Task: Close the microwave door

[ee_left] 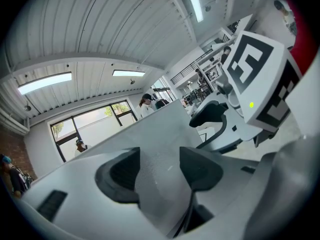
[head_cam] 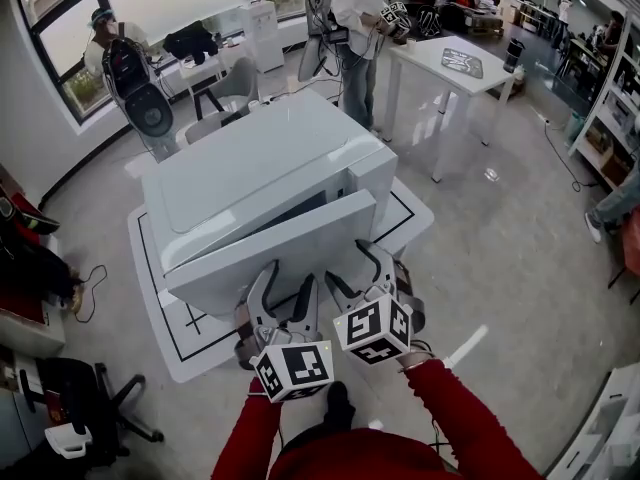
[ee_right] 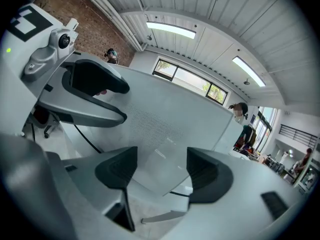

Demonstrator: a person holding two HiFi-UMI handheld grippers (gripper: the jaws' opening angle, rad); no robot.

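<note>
At 6 o'clock of the microwave (head_cam: 262,163), left hand-held gripper (head_cam: 287,288) and right hand-held gripper (head_cam: 356,272) face its part-open door (head_cam: 275,253), jaws spread, nothing gripped.

We hold the left tool (head_cam: 285,290) and the right tool (head_cam: 357,273) side by side, pointed forward, each with jaws apart.

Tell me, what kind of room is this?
Probably a lab or workshop, not a kitchen: the microwave sits on a marked white board, with a white work table and a person handling gear beyond.
</note>
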